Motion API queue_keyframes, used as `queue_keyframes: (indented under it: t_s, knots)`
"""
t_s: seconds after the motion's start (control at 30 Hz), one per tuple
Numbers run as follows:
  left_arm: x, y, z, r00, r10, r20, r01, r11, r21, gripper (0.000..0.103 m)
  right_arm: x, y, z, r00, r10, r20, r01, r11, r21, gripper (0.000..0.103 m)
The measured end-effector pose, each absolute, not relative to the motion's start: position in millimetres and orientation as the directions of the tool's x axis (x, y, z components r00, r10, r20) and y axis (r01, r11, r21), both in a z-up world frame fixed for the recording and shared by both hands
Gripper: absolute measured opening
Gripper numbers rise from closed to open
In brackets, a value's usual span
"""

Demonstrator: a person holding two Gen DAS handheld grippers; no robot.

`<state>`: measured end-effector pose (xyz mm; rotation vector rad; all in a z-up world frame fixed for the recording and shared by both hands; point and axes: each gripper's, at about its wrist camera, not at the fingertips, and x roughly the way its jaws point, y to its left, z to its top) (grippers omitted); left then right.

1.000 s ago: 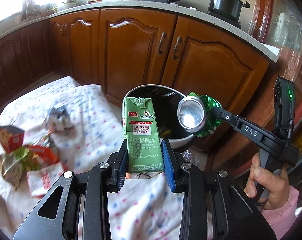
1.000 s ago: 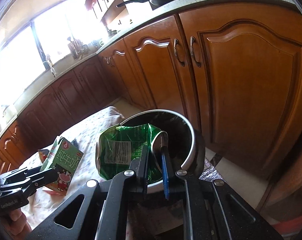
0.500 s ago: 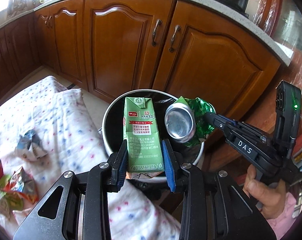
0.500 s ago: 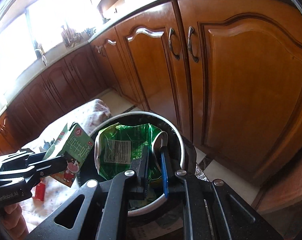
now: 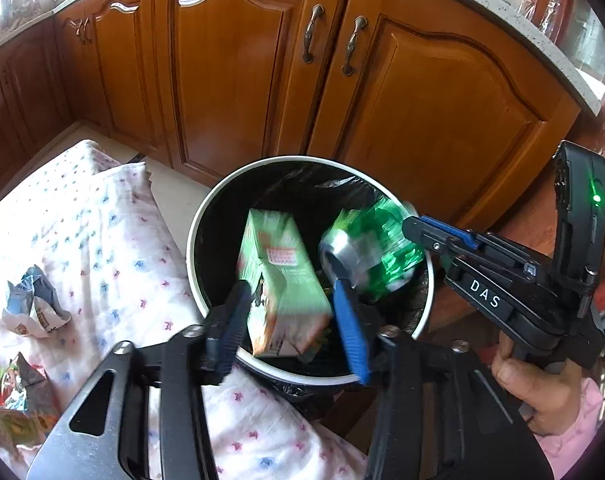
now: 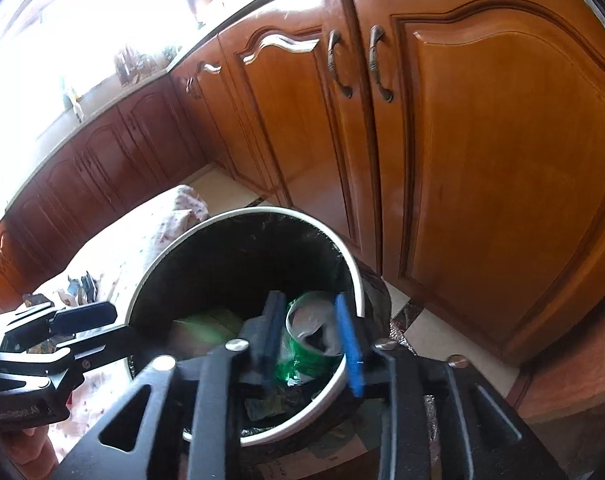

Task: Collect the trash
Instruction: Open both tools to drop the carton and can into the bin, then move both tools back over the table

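Now both grippers hovering over trash bin [image 5: 198, 224], jaws opening: left gripper [image 5: 294, 328] releasing green carton [image 5: 282, 280], right gripper [image 6: 312, 340] seemingly releasing crushed can [image 5: 366, 248] to drop inside.

White letters "DAS" stand on the right gripper [image 5: 412, 226].

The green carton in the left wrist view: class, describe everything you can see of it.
The green carton is a box-shaped drink pack, seemingly coated card, with a red and white label panel. It is motion-blurred and tilted, its top leaning away, over the black-lined trash bin. It sits between the fingers of the left gripper, whose jaws are opening, apparently clear of it.
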<state>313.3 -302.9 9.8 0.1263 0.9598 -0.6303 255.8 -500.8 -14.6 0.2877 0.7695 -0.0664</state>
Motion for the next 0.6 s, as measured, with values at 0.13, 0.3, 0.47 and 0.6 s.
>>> queue_keyframes:
  t_s: [0.13, 0.3, 0.47, 0.6]
  knots:
    - [308.9, -288.2, 9.8, 0.416, -0.457, -0.786, 0.531, 0.824, -0.198, 0.052, 243.1, -500.6, -10.3, 0.74, 0.071, -0.668, 0.157, 0.949, 0.275, 0.043]
    - [291.7, -261.5, 10.4, 0.439, -0.46, -0.772, 0.496, 0.84, -0.219, 0.052, 225.8, -491.3, -4.0, 0.771, 0.112, -0.627, 0.136, 0.933, 0.334, 0.061]
    - [271.5, -232.5, 16.7, 0.473, -0.454, -0.755, 0.455, 0.859, -0.232, 0.052, 203.2, -470.3, 5.9, 0.815, 0.156, -0.558, 0.095, 0.914, 0.395, 0.077]
    - [252.6, -201.6, 19.1, 0.502, -0.436, -0.747, 0.417, 0.879, -0.233, 0.052, 188.0, -443.3, 5.9, 0.821, 0.205, -0.532, 0.047, 0.906, 0.421, 0.082]
